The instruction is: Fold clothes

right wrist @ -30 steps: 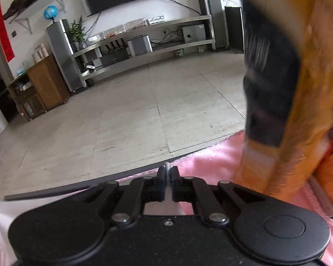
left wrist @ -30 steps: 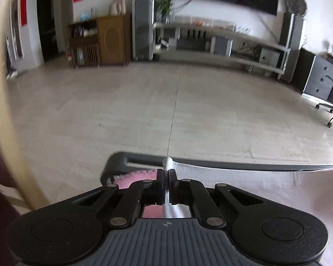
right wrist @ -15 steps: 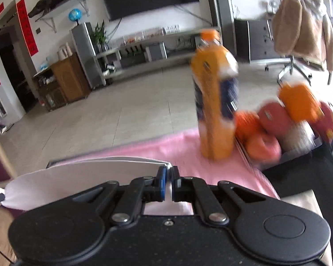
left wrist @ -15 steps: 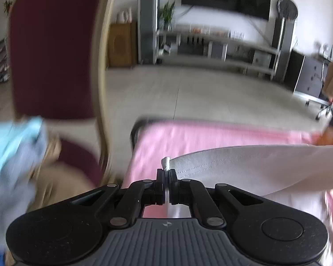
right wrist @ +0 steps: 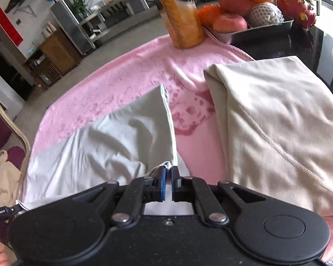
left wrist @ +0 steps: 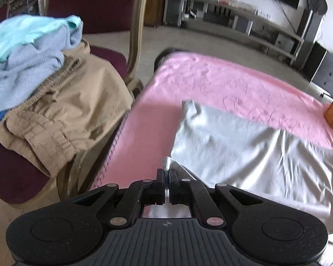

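Observation:
A pale grey garment (left wrist: 244, 153) (right wrist: 113, 141) lies spread over the pink blanket (left wrist: 222, 84) (right wrist: 104, 84) on the table. My left gripper (left wrist: 166, 173) is shut on its near left edge, a tuft of cloth poking out between the pads. At the garment's near right corner my right gripper (right wrist: 168, 175) is shut on the hem. A folded cream garment (right wrist: 277, 119) rests on the blanket to the right.
A maroon chair (left wrist: 108, 11) to the left holds a pile: tan trousers (left wrist: 66, 110), a blue-grey knit (left wrist: 28, 71), a mint top (left wrist: 22, 31). An orange bottle (right wrist: 182, 15) and a tray of fruit (right wrist: 255, 6) stand at the table's far right edge.
Both grippers have swung back toward the near side, pulling the grey garment with them. It now lies across the pink blanket instead of hanging stretched at the far edge.

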Available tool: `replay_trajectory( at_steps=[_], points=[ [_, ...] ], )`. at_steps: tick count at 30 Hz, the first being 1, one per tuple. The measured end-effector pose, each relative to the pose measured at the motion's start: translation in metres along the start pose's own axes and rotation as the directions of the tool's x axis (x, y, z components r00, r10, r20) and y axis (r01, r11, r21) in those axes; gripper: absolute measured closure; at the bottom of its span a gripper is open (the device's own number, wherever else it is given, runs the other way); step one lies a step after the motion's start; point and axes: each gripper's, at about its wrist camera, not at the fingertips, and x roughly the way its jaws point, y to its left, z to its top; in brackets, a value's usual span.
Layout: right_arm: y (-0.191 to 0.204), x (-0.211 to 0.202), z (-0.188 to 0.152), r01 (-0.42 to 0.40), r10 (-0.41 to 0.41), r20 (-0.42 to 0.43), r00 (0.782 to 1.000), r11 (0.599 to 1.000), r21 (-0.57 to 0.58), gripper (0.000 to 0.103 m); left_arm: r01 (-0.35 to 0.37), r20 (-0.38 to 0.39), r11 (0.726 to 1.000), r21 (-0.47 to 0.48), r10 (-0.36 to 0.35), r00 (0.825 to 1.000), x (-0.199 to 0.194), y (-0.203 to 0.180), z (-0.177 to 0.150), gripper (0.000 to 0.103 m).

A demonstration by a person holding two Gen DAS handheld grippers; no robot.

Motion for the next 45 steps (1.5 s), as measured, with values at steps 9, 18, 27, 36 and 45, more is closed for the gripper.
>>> replay_trajectory(
  at_steps=[9,18,27,36,45],
  points=[
    [-0.015,-0.002,-0.011,0.013,-0.013,-0.029,0.999,1.0,-0.003,0.097,-0.011,-0.092,0.996,0.089,0.019,0.996,-0.002,-0.002,-0.025,0.091],
    [-0.05,-0.022,-0.022,-0.045,0.049,-0.033,0.998,0.994,0.104,0.065,0.078,-0.161,0.991,-0.106,-0.094,0.983,-0.018,0.047,-0.031,0.073],
    [-0.052,-0.015,-0.016,-0.118,0.125,-0.017,0.992,0.97,0.21,0.064,0.197,-0.154,0.932,-0.306,-0.253,0.955,-0.01,0.066,-0.017,0.072],
    [-0.041,-0.009,-0.015,-0.134,0.143,-0.025,0.989,0.968,0.212,0.064,0.192,-0.246,0.911,-0.365,-0.293,0.924,0.015,0.064,-0.015,0.074],
    [-0.042,-0.009,-0.016,-0.121,0.128,-0.021,0.992,0.972,0.201,0.063,0.141,-0.294,0.926,-0.351,-0.252,0.922,0.025,0.061,-0.018,0.074]
  ],
)
